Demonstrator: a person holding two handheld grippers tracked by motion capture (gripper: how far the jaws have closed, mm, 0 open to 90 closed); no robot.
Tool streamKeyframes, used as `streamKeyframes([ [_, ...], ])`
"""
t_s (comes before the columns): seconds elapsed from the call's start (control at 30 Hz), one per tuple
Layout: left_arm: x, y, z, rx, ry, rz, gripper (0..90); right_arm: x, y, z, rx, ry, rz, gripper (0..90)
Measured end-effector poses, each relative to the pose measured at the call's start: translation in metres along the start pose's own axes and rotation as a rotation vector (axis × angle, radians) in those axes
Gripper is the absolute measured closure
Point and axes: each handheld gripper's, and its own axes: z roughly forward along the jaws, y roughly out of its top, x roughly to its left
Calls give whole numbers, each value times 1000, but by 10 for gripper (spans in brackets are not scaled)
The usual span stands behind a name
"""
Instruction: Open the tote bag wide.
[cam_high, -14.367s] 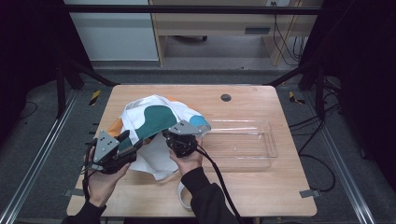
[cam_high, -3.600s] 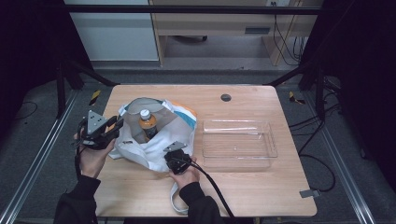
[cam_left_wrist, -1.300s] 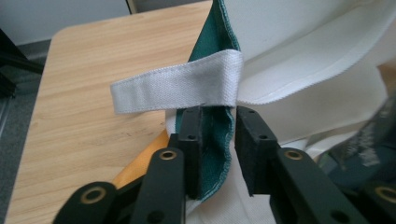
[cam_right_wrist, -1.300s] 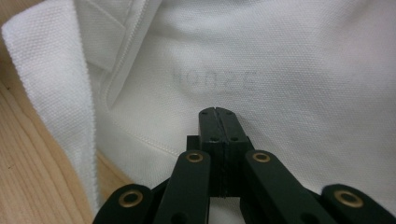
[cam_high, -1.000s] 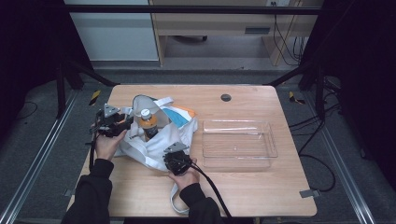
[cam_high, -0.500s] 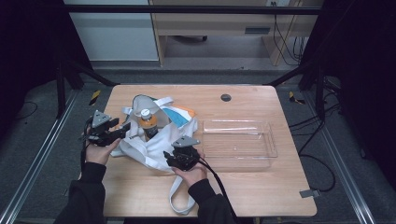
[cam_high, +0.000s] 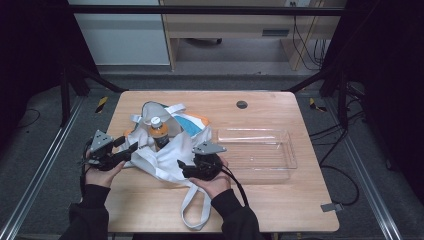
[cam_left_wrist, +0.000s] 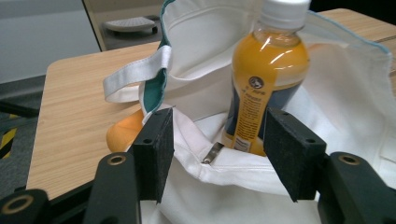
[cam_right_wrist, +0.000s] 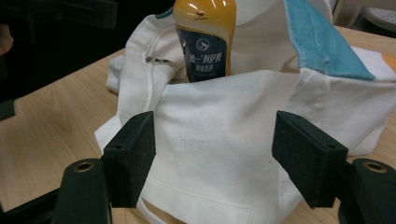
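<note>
On the table (cam_high: 150, 210), seen from the high view, a bag (cam_high: 170, 145) lies crumpled with its mouth pulled open and a bottle (cam_high: 159, 131) standing upright inside it. The left gripper (cam_high: 131, 148) sits at the bag's near-left edge, jaws apart, with the bottle just ahead of it and a little to its right. The right gripper (cam_high: 181, 166) rests at the bag's front, its tips against the cloth, the bottle ahead and to its left. A clear tray (cam_high: 280, 165), with nothing in it, lies to the right of this gripper, apart from the bag. Judging by this, the opening of the bag looks done, while lifting the bottle out, probably toward the tray, is not yet done.

Along the left gripper (cam_left_wrist: 217, 156) in its own view, the jaws stand wide with the bag's hem (cam_left_wrist: 233, 165) and a small metal clip (cam_left_wrist: 212, 153) between them. The bottle (cam_left_wrist: 264, 79) rises just beyond, nearer the right jaw. Neither pad presses on anything, so nothing is held.

Before the right gripper (cam_right_wrist: 212, 154) in its view, the jaws also stand wide, a fold of white cloth (cam_right_wrist: 219, 126) spanning the gap without being pinched. The bottle (cam_right_wrist: 205, 37) stands beyond the fold, upright and untouched, so the grasp looks like the next step.
</note>
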Motion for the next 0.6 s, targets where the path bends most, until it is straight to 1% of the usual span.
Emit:
streamKeyframes([
  [0.13,-6,-4,-7,4,-14,19,413,-5,0,-9,-20,26,9,257],
  [0.2,-8,-4,-10,0,-16,24,407,-8,0,-14,-30,28,8,241],
  [0.3,-11,-5,-16,-13,-20,22,403,-10,-1,-23,-38,25,3,226],
  [0.37,-12,-5,-18,-13,-18,24,401,-13,-2,-30,-47,24,4,219],
  [0.47,-15,-7,-20,-6,-14,39,396,-18,-5,-40,-54,12,3,215],
  [0.6,-20,-8,-21,0,-18,53,392,-26,-11,-52,-55,-6,-4,212],
])
